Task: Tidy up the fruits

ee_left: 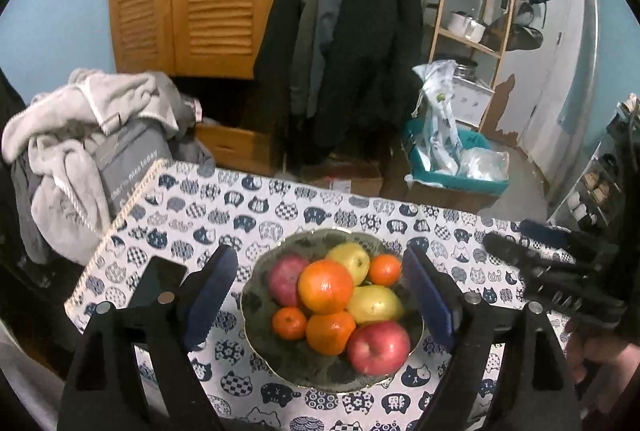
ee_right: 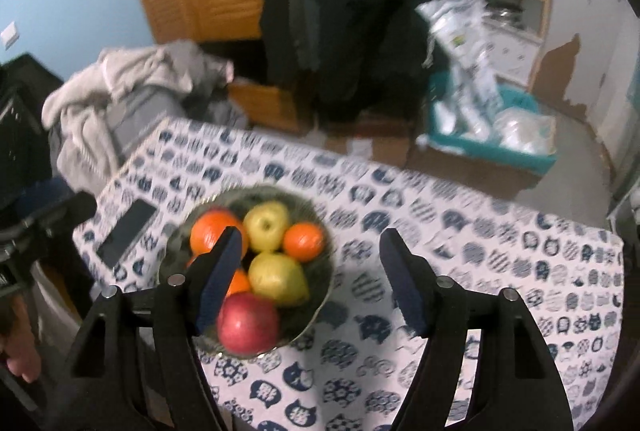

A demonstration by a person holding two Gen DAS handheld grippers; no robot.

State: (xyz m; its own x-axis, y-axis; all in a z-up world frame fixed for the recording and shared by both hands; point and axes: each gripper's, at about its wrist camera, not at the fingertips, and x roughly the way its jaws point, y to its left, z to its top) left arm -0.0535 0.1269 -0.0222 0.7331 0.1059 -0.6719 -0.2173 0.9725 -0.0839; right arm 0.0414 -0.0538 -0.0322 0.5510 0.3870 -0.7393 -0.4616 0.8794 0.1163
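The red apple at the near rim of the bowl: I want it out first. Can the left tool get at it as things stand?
Probably yes. The red apple lies uncovered at the bowl rim, the left tool is open and empty above it.

right tongs: open, empty, above tablecloth | bowl: apples, oranges, pears | phone: left of bowl

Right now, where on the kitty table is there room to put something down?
The tablecloth is bare to the right of the fruit bowl, out to the table's right edge. The strip behind the bowl, toward the far edge, is free too. It is crowded to the left: a dark phone lies there, close to the bowl.
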